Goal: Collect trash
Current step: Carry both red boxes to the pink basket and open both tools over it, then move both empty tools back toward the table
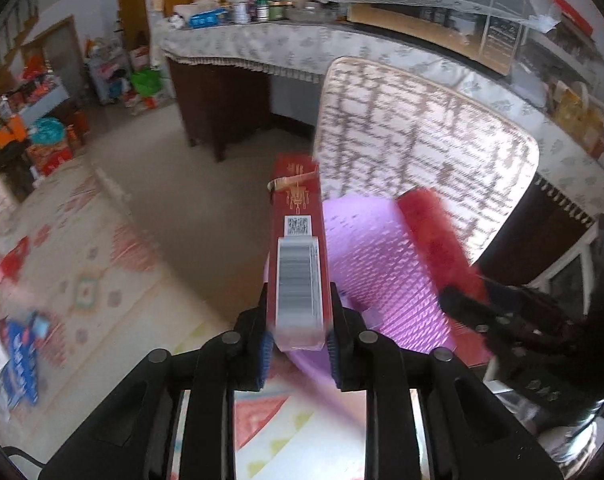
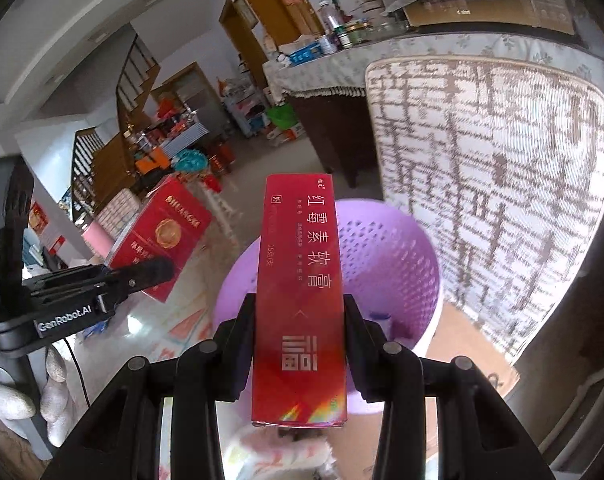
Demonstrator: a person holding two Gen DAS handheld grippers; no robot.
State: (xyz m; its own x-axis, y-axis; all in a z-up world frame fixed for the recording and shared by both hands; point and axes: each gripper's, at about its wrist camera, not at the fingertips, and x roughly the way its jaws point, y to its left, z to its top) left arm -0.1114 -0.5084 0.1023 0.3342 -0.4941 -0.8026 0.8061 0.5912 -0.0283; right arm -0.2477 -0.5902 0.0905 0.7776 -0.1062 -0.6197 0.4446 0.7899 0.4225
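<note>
Right wrist view: the right tool [image 2: 300, 364] clamps a long red box [image 2: 300, 300] above the purple basket [image 2: 385, 256], while the left tool [image 1: 298, 348] grips a dark-red carton [image 1: 298, 248] beside its rim. I'd centre each over the opening before releasing, one at a time, so neither clips the rim.

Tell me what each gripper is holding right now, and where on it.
The left gripper clamps a dark red carton by its near end, across the narrow sides. The right gripper clamps a long red ointment box across its lower half.
</note>
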